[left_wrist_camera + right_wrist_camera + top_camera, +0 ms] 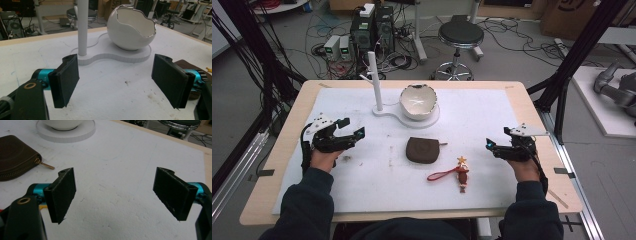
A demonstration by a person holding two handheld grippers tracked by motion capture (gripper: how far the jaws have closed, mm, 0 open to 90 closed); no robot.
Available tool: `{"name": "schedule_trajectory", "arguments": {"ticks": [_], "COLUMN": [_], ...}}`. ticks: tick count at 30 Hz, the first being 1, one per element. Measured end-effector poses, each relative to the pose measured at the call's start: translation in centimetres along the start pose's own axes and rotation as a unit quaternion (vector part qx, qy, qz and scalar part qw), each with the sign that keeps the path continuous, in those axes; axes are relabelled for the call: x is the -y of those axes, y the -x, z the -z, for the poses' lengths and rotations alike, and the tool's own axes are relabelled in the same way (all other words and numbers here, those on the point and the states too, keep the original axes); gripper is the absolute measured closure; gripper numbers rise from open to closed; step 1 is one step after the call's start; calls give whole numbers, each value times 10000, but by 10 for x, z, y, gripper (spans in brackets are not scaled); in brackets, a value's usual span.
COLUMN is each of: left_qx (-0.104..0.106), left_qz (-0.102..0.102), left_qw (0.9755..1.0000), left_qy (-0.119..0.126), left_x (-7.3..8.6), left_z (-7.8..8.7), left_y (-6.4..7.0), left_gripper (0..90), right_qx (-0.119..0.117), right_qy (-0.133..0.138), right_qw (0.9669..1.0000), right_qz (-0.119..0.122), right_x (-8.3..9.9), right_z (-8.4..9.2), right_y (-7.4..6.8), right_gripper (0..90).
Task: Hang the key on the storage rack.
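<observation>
A brown zip pouch (423, 149) lies in the middle of the white mat, its edge also at the left of the right gripper view (15, 156). Just right of and nearer than it lies a small figure charm (461, 175) with a red strap. A white egg-shaped bowl (417, 101) sits on a white stand beside a white post (375, 80); the bowl (131, 28) and post (82, 27) stand ahead of the left jaws. My left gripper (350, 127) rests open at the mat's left, empty (120, 82). At the right my right gripper (488, 144) is open and empty (117, 195).
The white mat (362, 175) covers most of the wooden table (282, 150). Beyond the far edge stand a black stool (460, 35), computer boxes (371, 27) and loose cables on the floor. Black frame posts flank the table on both sides.
</observation>
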State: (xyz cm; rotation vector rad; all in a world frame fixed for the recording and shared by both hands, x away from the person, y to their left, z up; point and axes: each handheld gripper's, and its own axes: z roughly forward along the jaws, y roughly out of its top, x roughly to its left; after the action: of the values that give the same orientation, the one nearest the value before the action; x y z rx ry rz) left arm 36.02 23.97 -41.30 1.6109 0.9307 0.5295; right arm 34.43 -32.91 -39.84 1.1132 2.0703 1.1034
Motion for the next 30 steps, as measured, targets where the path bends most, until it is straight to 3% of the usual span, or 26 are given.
{"name": "schedule_trajectory", "arguments": {"ticks": [12, 18, 23, 24, 25, 26, 27, 30], "left_qx": [-58, -17, 34, 39, 49, 59, 67, 71], "left_qz": [102, 29, 18, 9, -12, -4, -17, -15], "left_qw": [9999, 10000, 9999, 9999, 9999, 9999, 9999, 10000], "left_qy": [35, 49, 116, 111, 100, 85, 76, 59], "left_x": [0, -2, -3, -2, -2, -2, -2, -2], "left_z": [-4, -4, -3, -3, -3, -3, -4, -4], "left_y": [-2, -1, 0, 0, 0, 1, 1, 1], "left_gripper": [222, 223, 223, 223, 223, 223, 223, 223], "right_qx": [-88, -80, -216, -302, -302, -426, -426, -608], "right_qy": [18, 73, -54, -96, -96, -173, -173, -403], "right_qw": [10000, 9999, 9997, 9995, 9995, 9989, 9989, 9973], "right_qz": [-6, -36, -40, -42, -42, -22, -22, 63], "right_x": [1, 0, 1, 0, 0, 0, 0, 0], "right_z": [0, 8, 10, 11, 11, 12, 12, 10], "right_y": [-10, -18, -38, -49, -49, -61, -61, -78], "right_gripper": [187, 187, 187, 187, 187, 187, 187, 187]}}
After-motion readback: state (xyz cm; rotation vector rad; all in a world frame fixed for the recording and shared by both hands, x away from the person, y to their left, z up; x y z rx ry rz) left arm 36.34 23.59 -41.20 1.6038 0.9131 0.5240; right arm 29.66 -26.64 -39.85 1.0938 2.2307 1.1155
